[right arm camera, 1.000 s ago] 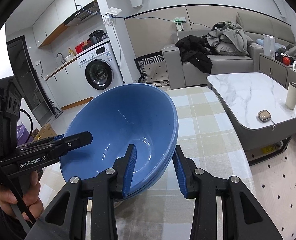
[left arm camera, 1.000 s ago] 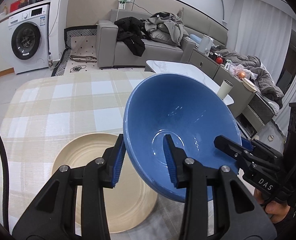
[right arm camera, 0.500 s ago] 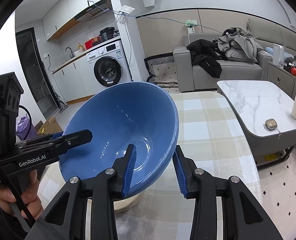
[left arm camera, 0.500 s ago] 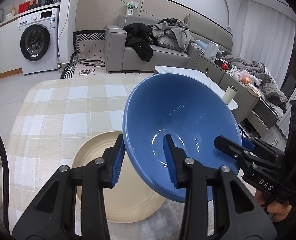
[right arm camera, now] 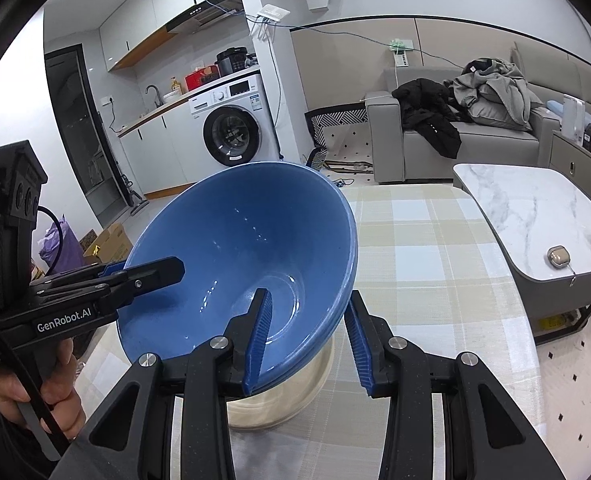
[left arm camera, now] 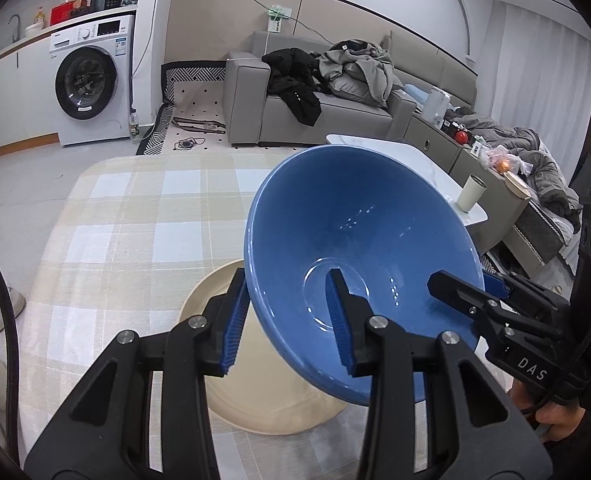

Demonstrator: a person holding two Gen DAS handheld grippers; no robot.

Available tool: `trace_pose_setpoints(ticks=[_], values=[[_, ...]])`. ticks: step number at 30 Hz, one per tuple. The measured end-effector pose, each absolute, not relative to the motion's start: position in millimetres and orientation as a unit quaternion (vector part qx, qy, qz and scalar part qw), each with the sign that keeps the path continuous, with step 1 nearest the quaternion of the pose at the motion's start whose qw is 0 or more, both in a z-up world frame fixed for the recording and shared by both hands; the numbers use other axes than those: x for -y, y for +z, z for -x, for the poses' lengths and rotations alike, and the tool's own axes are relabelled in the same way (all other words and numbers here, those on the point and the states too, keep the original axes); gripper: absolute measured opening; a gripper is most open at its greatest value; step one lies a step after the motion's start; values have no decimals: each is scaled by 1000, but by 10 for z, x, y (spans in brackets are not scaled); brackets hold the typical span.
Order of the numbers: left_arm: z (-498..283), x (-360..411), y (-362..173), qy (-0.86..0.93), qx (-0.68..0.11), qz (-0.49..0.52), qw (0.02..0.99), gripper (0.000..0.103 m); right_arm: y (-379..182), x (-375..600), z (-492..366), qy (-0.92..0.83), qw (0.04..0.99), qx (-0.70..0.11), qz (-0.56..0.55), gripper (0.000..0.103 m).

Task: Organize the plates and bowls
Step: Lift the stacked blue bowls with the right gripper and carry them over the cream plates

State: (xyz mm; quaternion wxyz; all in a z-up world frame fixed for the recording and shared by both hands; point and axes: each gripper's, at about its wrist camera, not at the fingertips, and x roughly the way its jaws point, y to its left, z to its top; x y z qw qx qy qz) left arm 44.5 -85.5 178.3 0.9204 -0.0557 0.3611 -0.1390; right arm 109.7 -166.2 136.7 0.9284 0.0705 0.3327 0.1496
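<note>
Blue bowl [left arm camera: 359, 256] held off the counter [left arm camera: 135, 216] by both tools, tilted, mouth facing the cameras. Left hand-held gripper [left arm camera: 287, 316] clamped on the bowl's left rim, one pad outside the wall, one inside near the base ring. Right hand-held gripper [right arm camera: 307, 336] clamped on the opposite rim, likewise one pad in, one out. In the right wrist view the rim looks layered, possibly stacked bowls; cannot tell. Beige plate [left arm camera: 255, 396] lies on the checked cloth directly beneath the bowl, ahead of both grippers.
</note>
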Motion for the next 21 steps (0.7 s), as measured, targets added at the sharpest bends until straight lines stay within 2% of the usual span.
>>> trace_pose_setpoints(ticks=[21], values=[[-656,415,1405,-94,-389,56,915,35,1178,1260,-1450,184,913,-360,-49,38]])
